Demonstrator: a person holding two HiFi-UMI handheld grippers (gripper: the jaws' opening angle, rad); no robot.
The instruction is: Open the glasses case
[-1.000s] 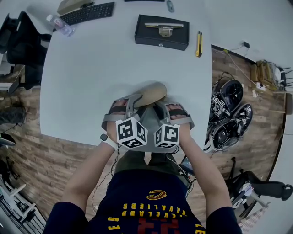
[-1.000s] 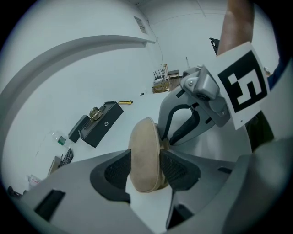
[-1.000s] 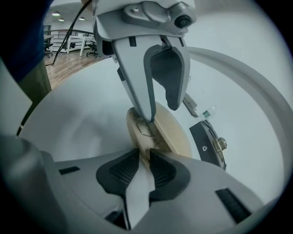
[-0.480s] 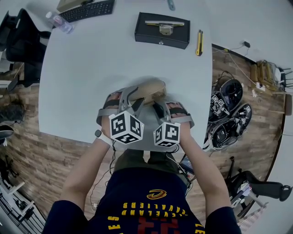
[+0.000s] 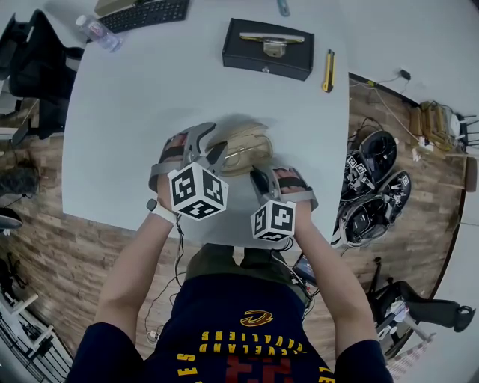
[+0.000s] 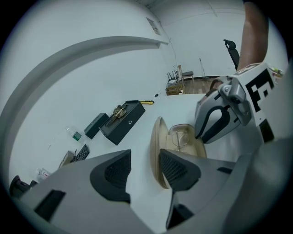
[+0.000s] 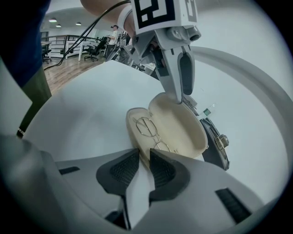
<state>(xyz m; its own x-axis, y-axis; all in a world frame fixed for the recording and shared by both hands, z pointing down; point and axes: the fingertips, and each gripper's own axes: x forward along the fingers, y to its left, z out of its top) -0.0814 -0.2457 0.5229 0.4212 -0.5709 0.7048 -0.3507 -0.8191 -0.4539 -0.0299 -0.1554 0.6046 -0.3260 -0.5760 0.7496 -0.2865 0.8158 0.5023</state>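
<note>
The beige glasses case point(image 5: 243, 142) lies open near the front edge of the white table point(image 5: 142, 97). Its lid point(image 6: 155, 146) stands up and thin metal glasses point(image 7: 151, 130) lie in the base. My left gripper point(image 5: 206, 142) is at the lid's free rim. Its jaws stand apart with the rim beside one pad point(image 6: 176, 169), not pinched. My right gripper point(image 5: 258, 176) grips the near end of the base, its pads point(image 7: 162, 169) closed on the rim. One finger point(image 7: 183, 73) of the left gripper touches the lid's top edge in the right gripper view.
A black box point(image 5: 268, 49) with a brass clasp sits at the far side of the table, a yellow utility knife point(image 5: 327, 71) beside it. A keyboard point(image 5: 146, 13) and a water bottle point(image 5: 97, 34) lie at the far left. The table's right edge point(image 5: 346, 149) is close to the case.
The case has gone from shut to open. My left gripper swung up and to the left with the lid; the right gripper stayed on the base.
</note>
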